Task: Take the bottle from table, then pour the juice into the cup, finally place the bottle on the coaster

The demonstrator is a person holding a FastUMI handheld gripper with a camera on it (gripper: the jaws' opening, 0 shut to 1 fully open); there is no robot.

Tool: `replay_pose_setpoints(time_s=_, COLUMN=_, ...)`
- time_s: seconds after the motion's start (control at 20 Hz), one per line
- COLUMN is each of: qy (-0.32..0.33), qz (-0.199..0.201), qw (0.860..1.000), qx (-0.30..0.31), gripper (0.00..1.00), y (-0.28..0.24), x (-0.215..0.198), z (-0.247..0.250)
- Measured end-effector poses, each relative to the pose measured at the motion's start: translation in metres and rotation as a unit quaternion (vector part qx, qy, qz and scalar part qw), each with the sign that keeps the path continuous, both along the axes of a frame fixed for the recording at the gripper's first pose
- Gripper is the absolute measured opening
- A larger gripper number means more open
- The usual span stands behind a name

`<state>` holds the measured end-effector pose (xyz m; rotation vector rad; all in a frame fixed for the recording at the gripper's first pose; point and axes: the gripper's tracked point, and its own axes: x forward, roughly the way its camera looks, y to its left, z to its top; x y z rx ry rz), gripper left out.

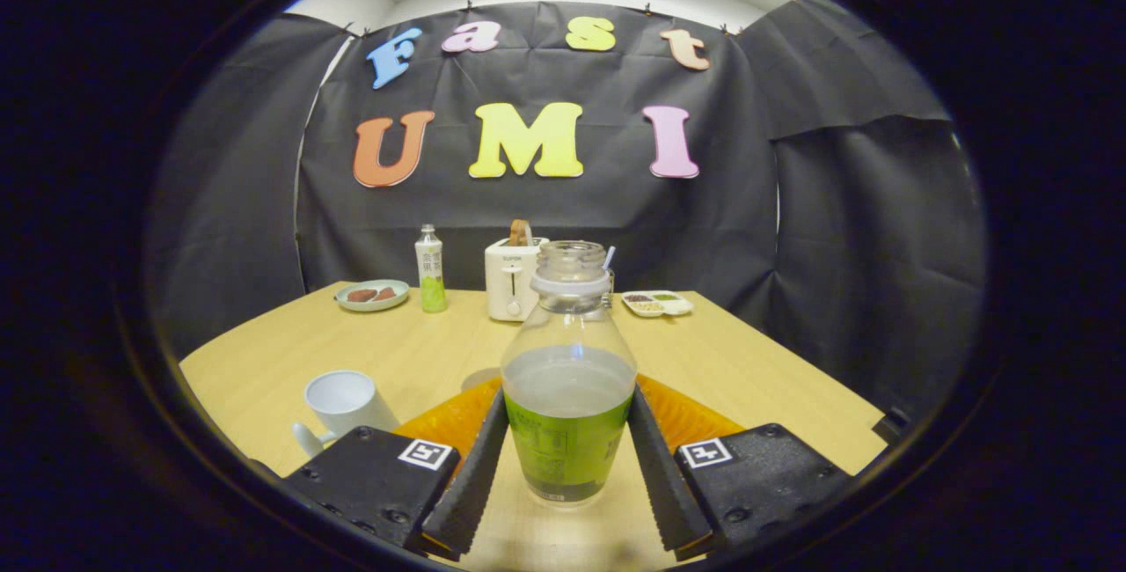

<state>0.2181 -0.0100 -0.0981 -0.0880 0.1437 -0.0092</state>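
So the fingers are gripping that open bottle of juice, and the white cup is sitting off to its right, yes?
Not quite: in the gripper view the white cup stands to the left of the bottle, not the right. The rest holds: the bottle has no cap, and the fingers close on it from both sides.

Bottle (568, 396) fills the hand-held gripper (568, 466); cup (345, 403) crowds left, open table (748, 361) right.

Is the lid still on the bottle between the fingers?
No, the bottle held in the gripper has an open mouth with no cap, and you can see straight through its clear neck.
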Motion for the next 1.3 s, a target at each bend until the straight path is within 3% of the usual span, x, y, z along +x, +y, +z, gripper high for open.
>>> replay_pose_setpoints(time_s=0.1, qy=-0.007, qz=0.004, qw=1.0, qx=-0.016, gripper=0.79, y=-0.001, x=-0.006, z=0.009)
replay_pose_setpoints(time_s=0.3, qy=-0.016, qz=-0.025, qw=0.997, qx=-0.076, gripper=0.79, y=-0.011, x=-0.004, z=0.029)
replay_pose_setpoints(time_s=0.6, qy=-0.021, qz=-0.055, qw=0.981, qx=-0.187, gripper=0.8, y=-0.017, x=0.001, z=0.052)
replay_pose_setpoints(time_s=1.0, qy=-0.045, qz=-0.084, qw=0.948, qx=-0.303, gripper=0.79, y=-0.008, x=-0.001, z=0.073)
replay_pose_setpoints(time_s=1.3, qy=-0.074, qz=-0.096, qw=0.902, qx=-0.413, gripper=0.8, y=0.006, x=0.014, z=0.081)
